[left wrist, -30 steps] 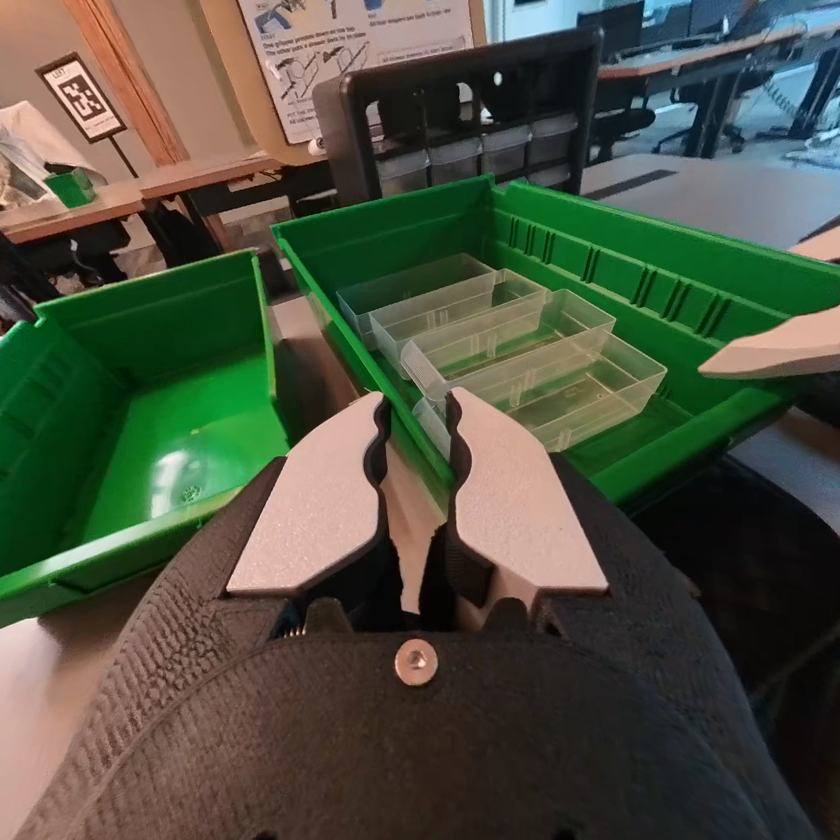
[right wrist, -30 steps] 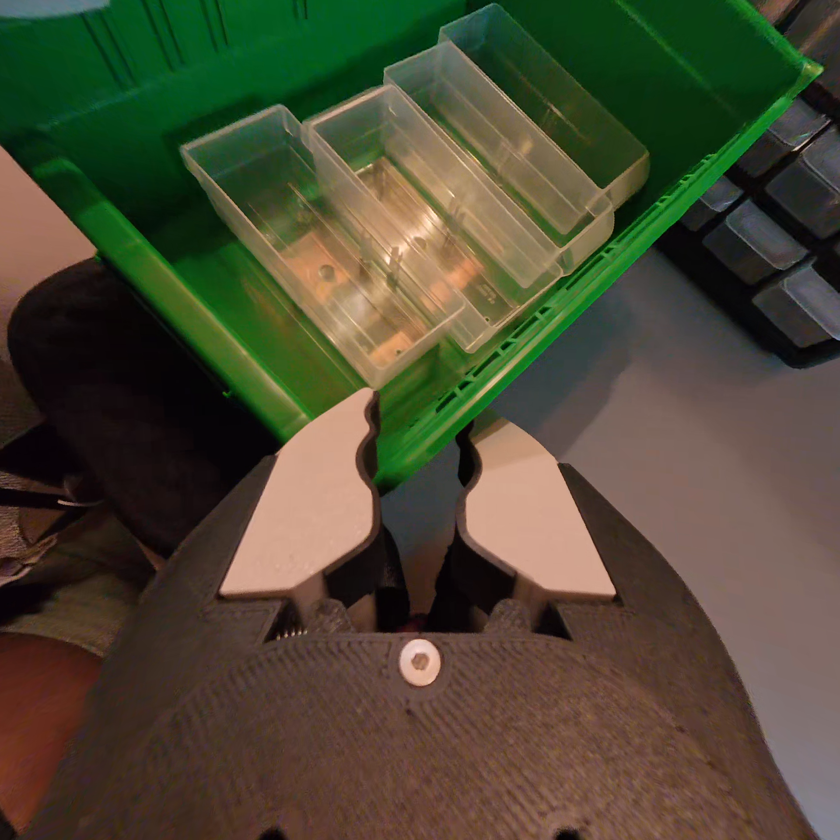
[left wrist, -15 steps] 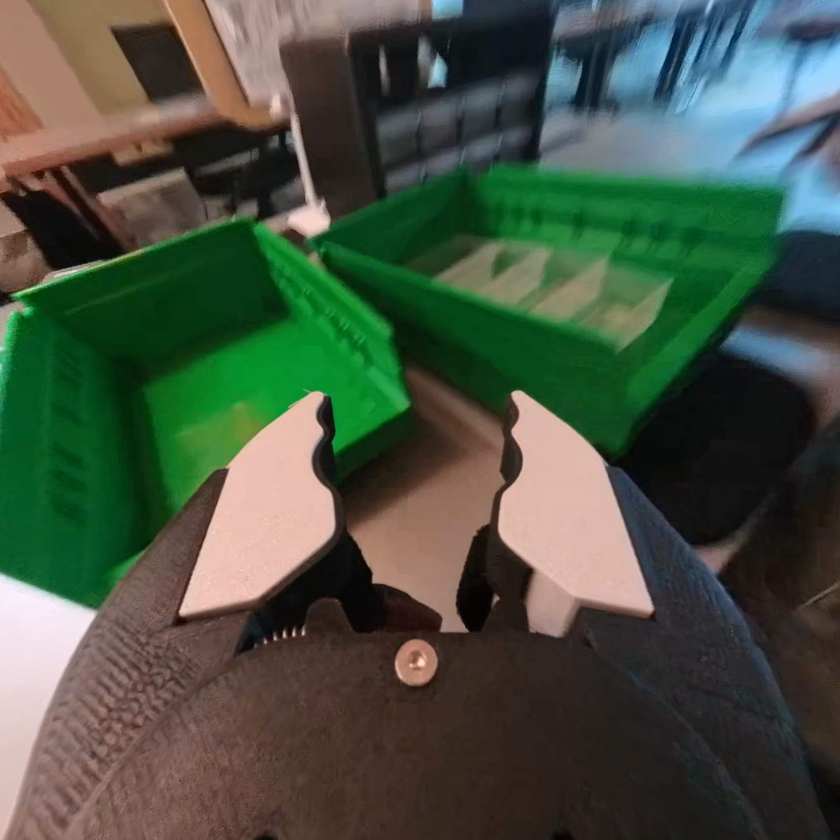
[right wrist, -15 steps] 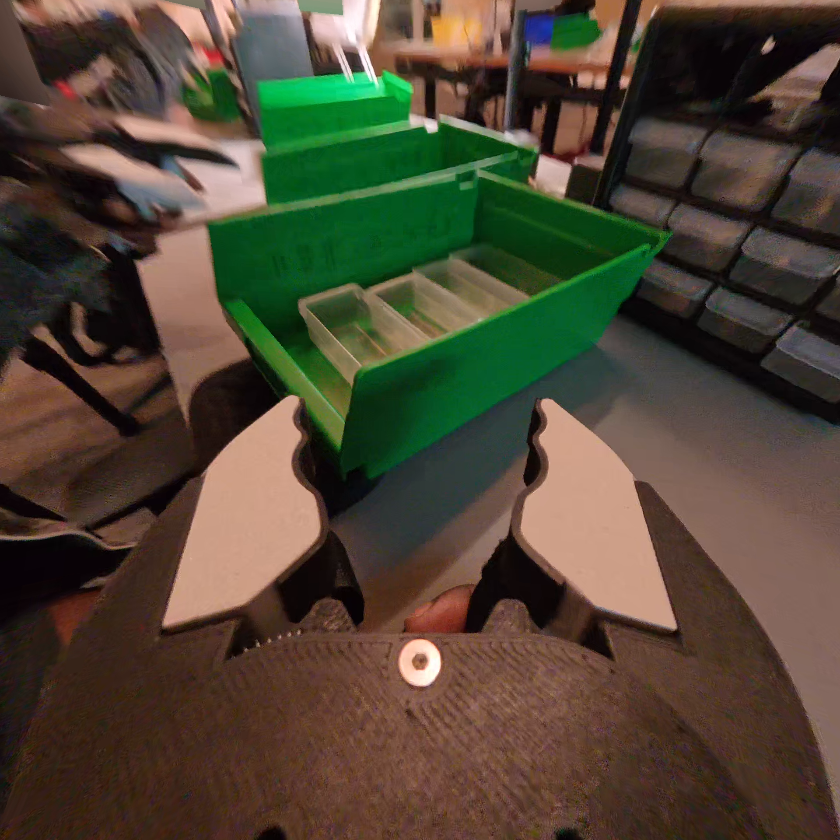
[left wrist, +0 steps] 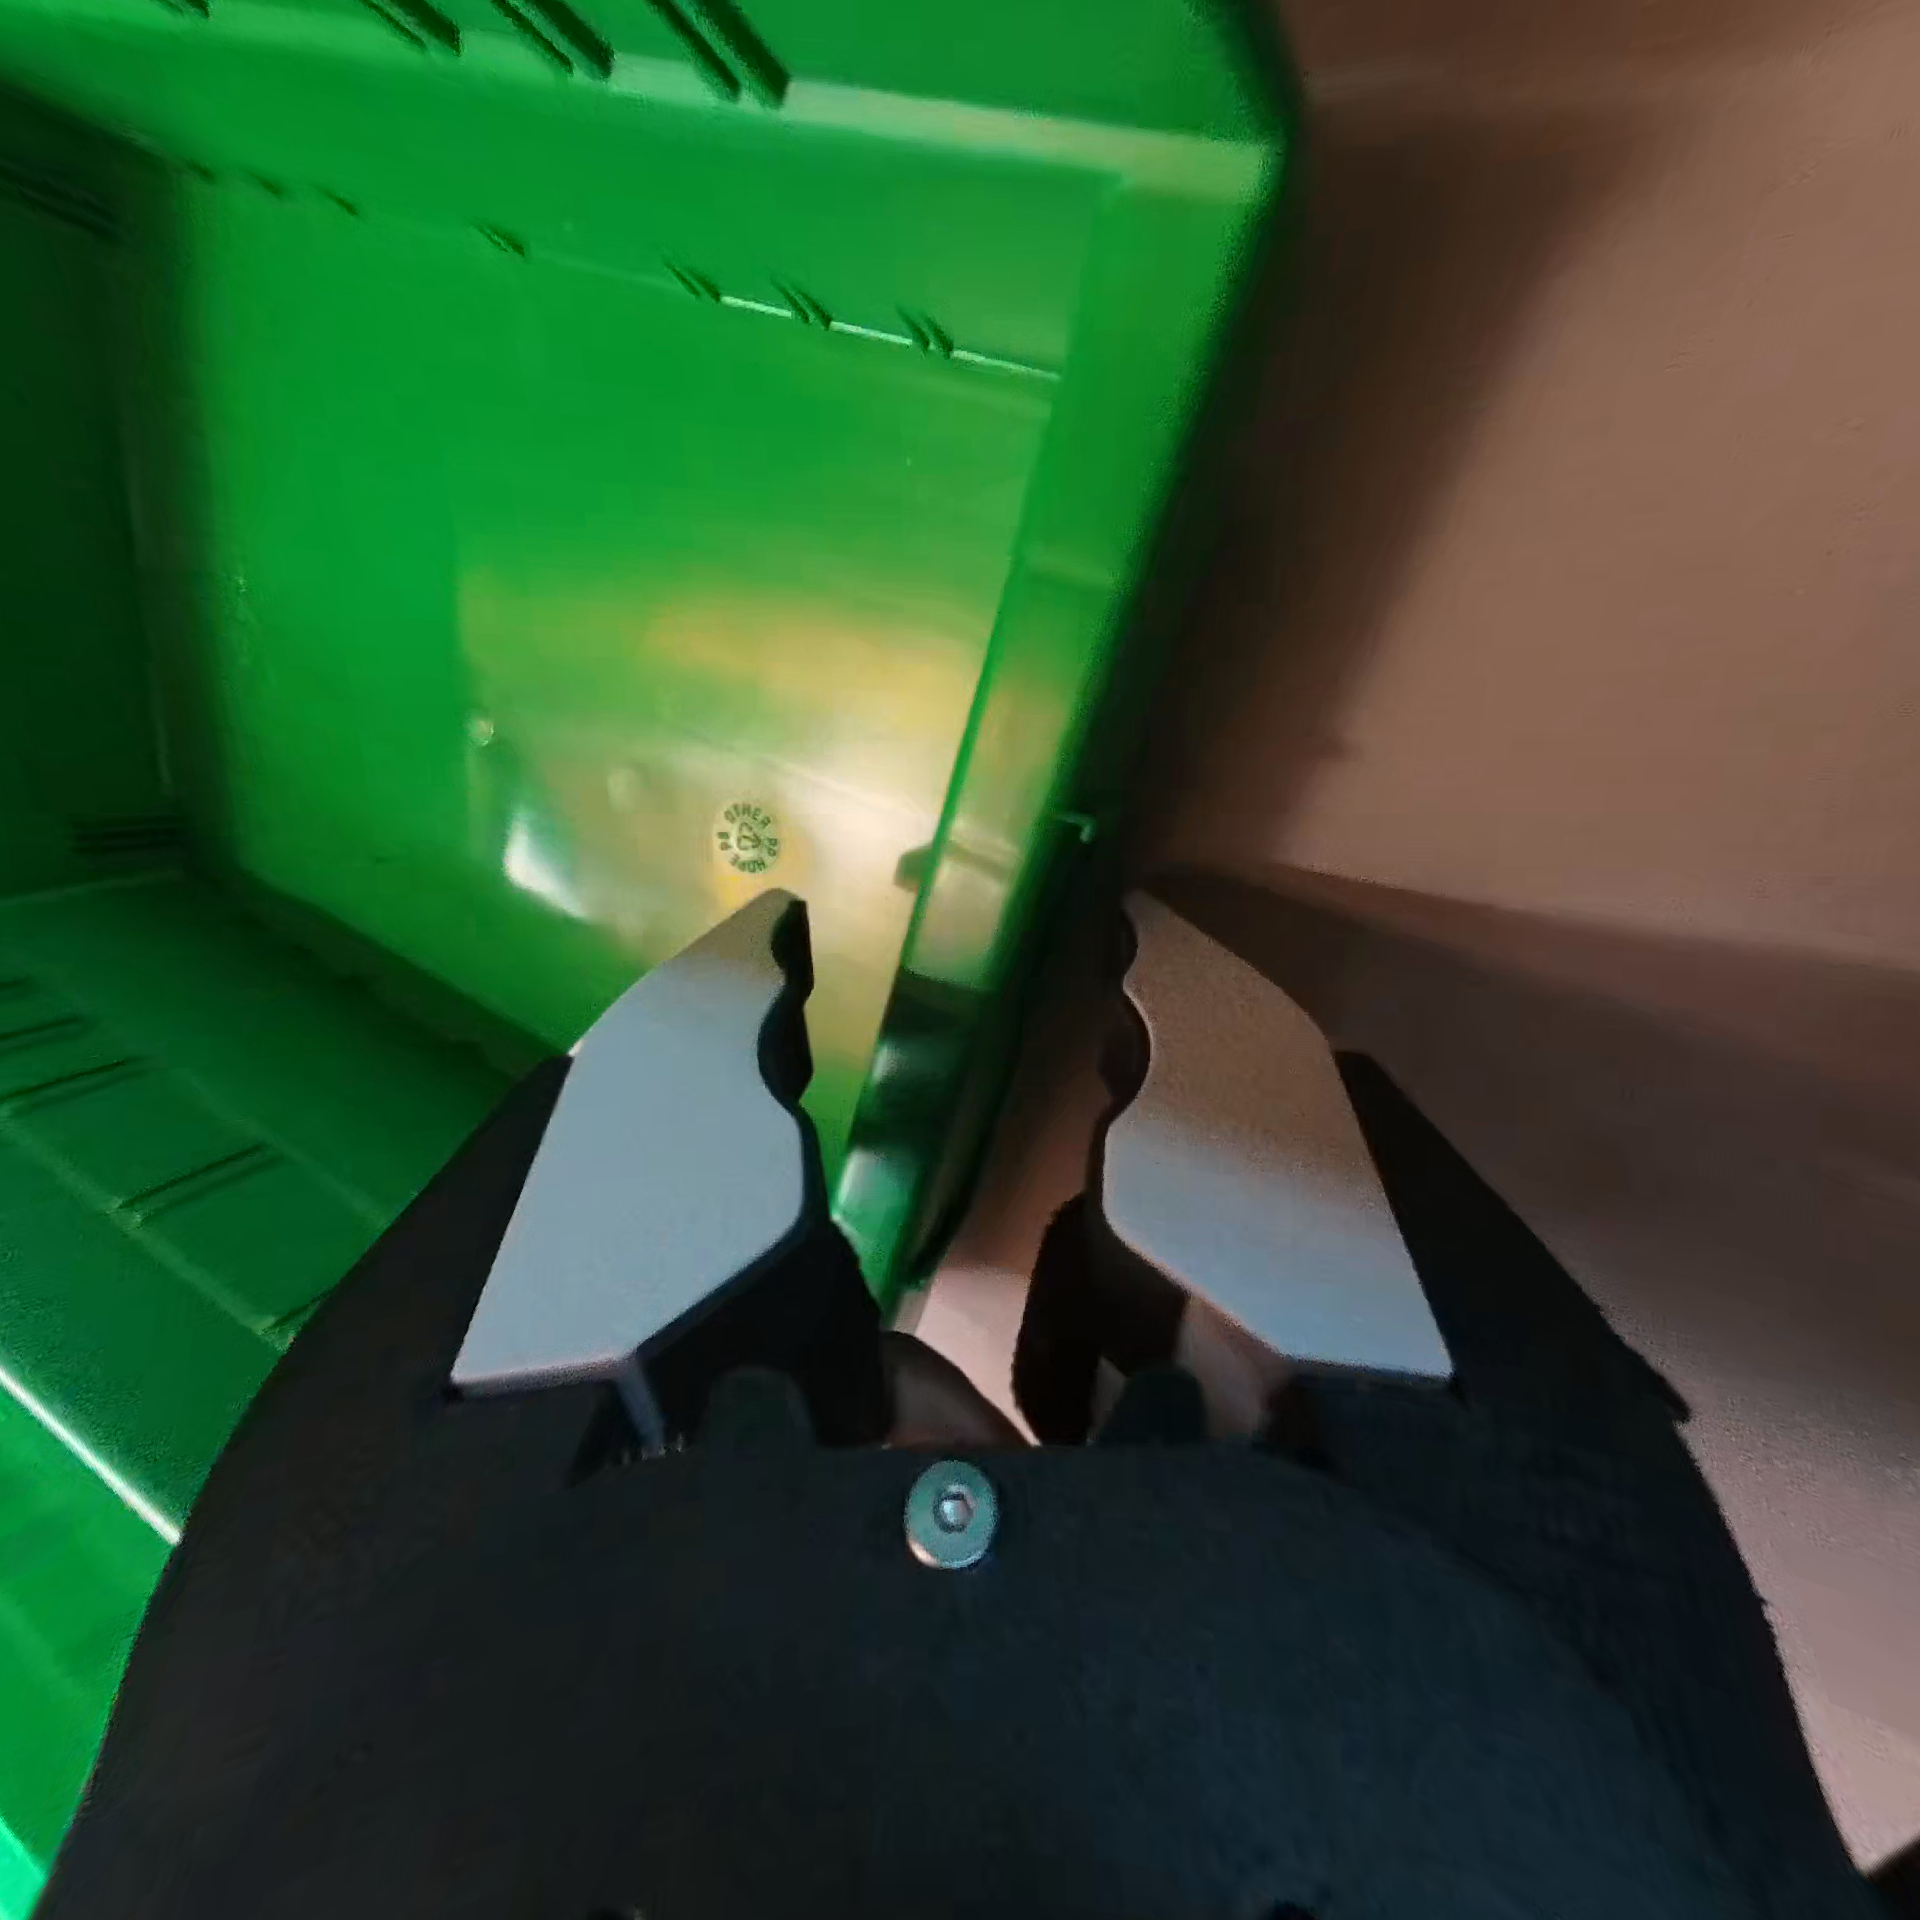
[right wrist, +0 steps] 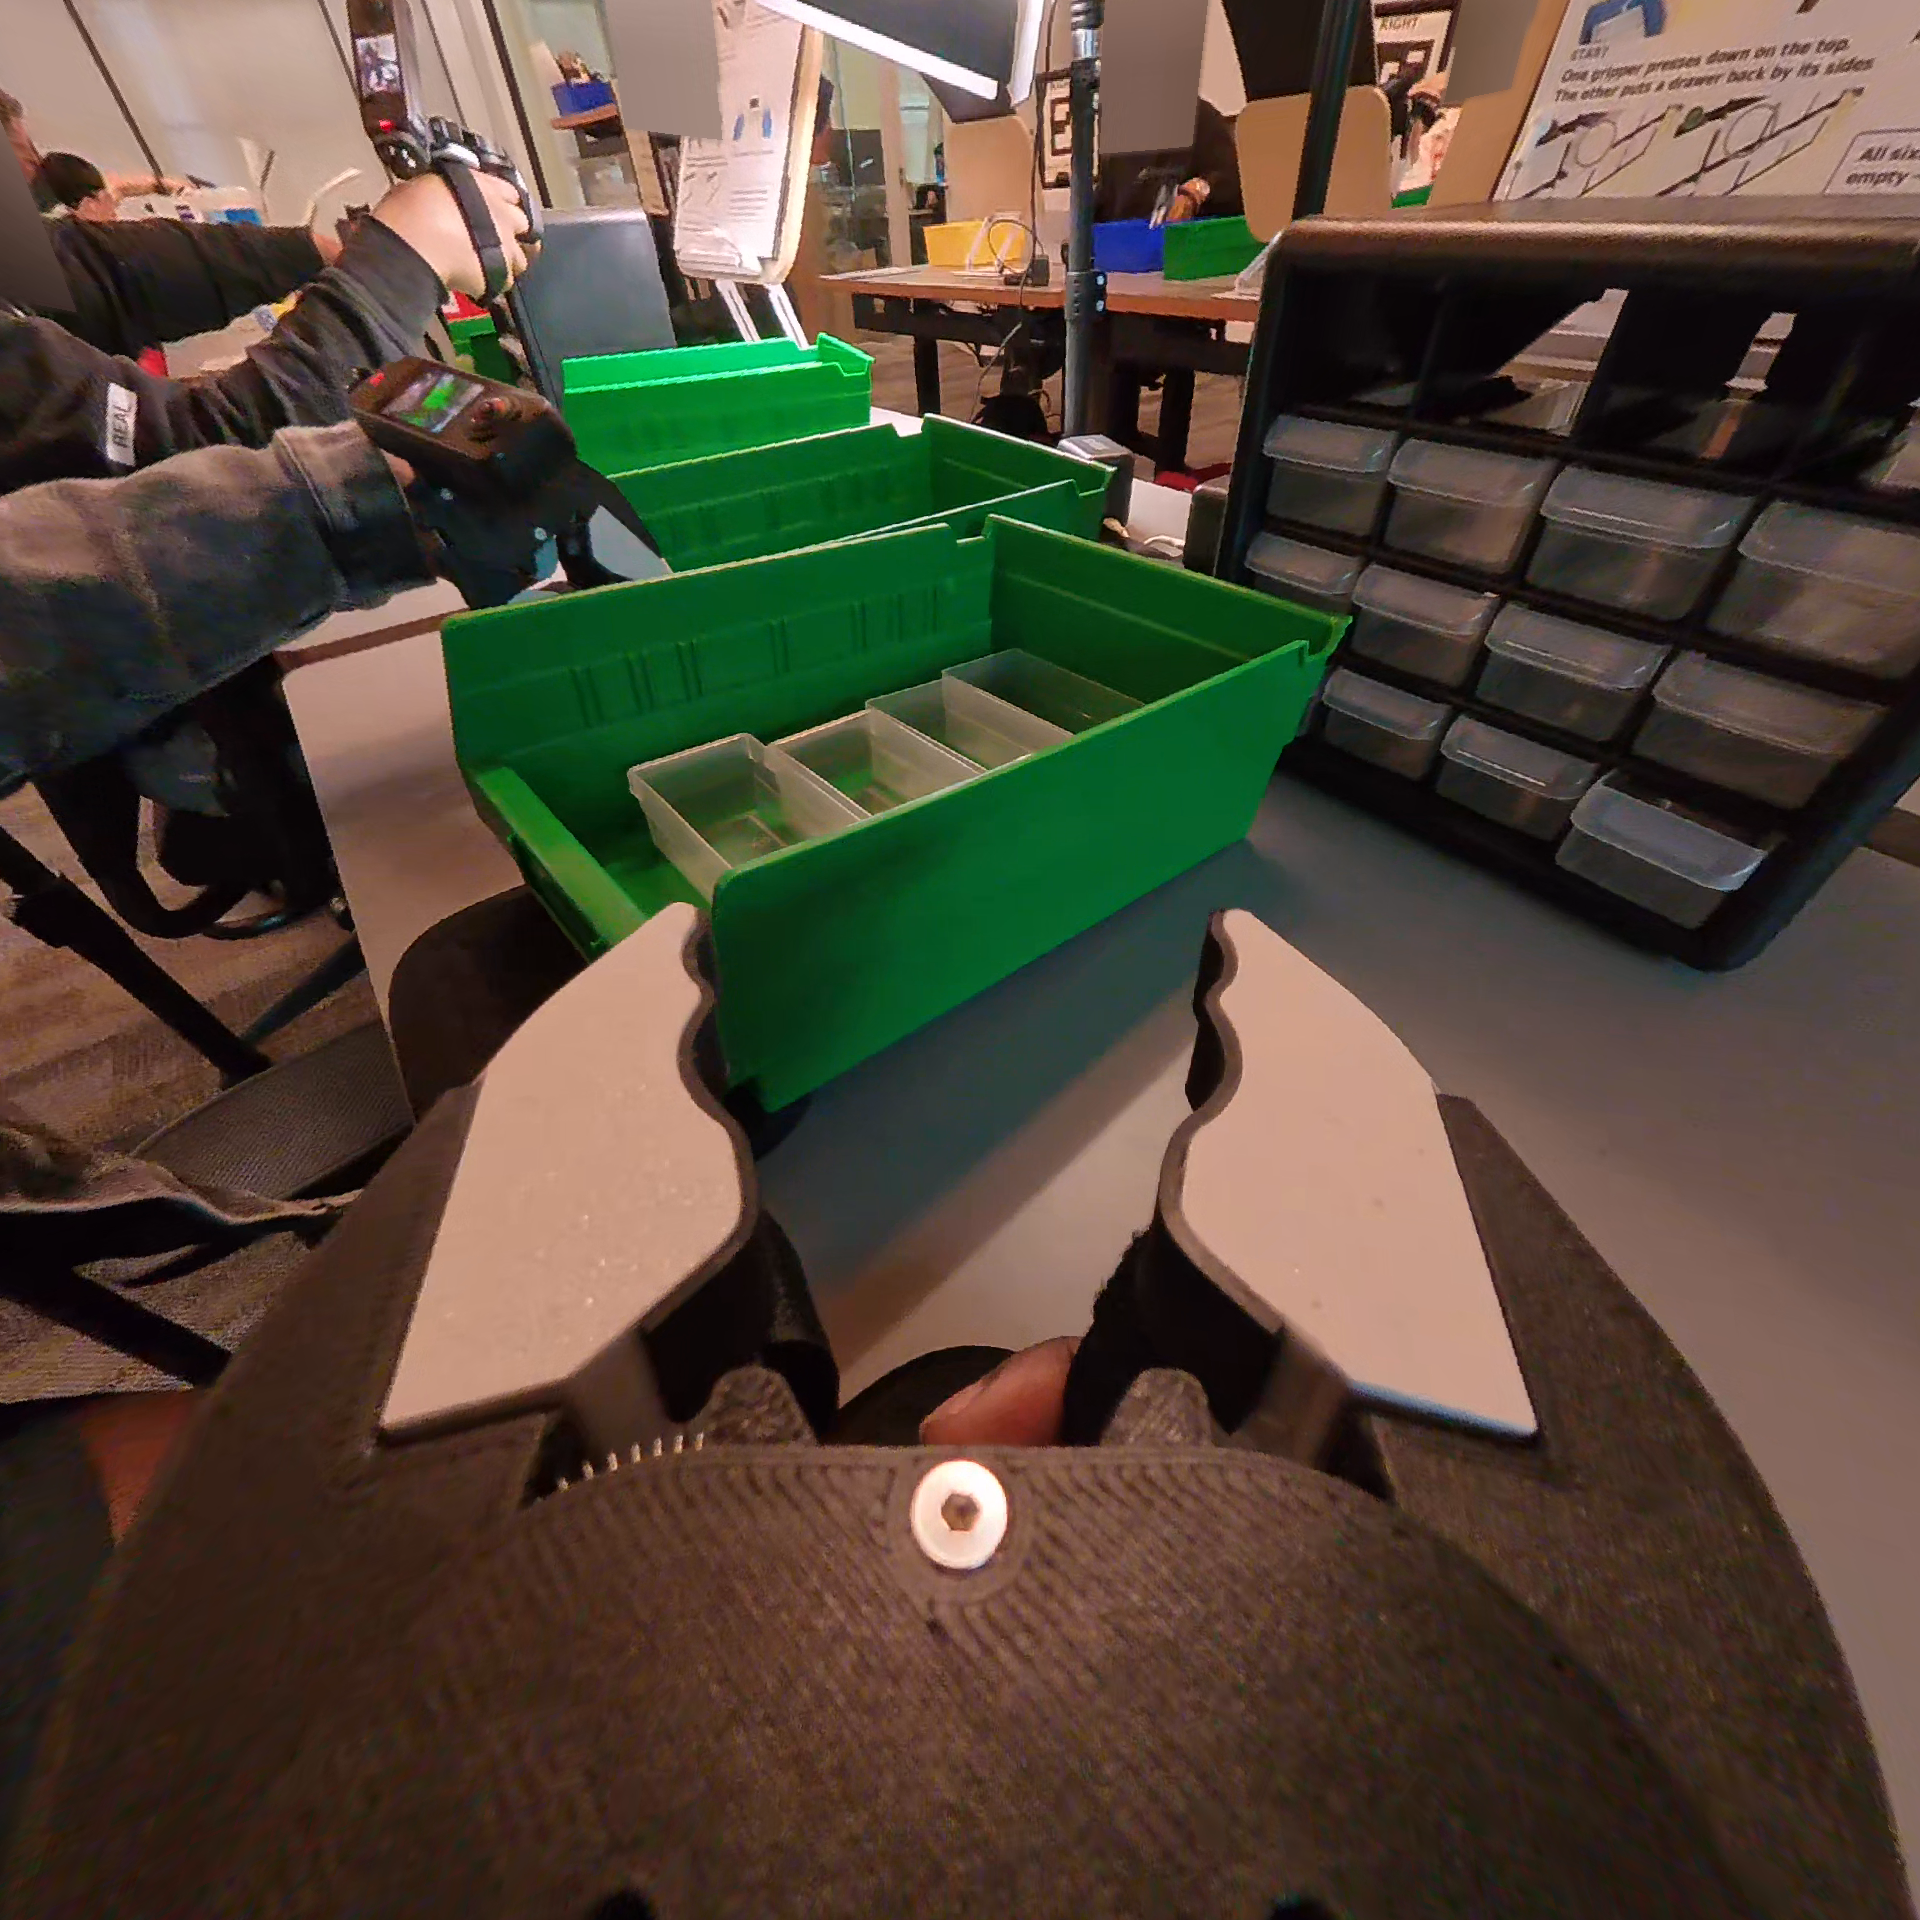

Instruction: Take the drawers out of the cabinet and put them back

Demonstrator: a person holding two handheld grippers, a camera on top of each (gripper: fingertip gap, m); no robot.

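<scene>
- Table (right wrist: 1558, 1091): grey top carrying the cabinet and the green bins.
- Cabinet (right wrist: 1600, 582): black frame at the right of the right wrist view, standing on the table. Its top row of slots is empty; the three rows below hold clear drawers pushed in.
- Near bin (right wrist: 935, 935): green, just left of the cabinet, in front of the right gripper.
- Far bin (right wrist: 831, 488): green, behind the near one. In the left wrist view its right wall (left wrist: 1091, 520) runs up between the left gripper's fingers, with bare floor inside.
- Third bin (right wrist: 717, 395): green, farthest back.
- Right gripper (right wrist: 951, 966): jaws spread wide, holding nothing, above the table just short of the near bin's corner.
- Left gripper (left wrist: 961, 935): partly parted, one finger inside the far bin, one outside; no contact with the wall is visible. In the right wrist view it (right wrist: 582, 520) sits over that bin.
- Drawers (right wrist: 883, 748): four clear ones side by side in the near bin.
</scene>
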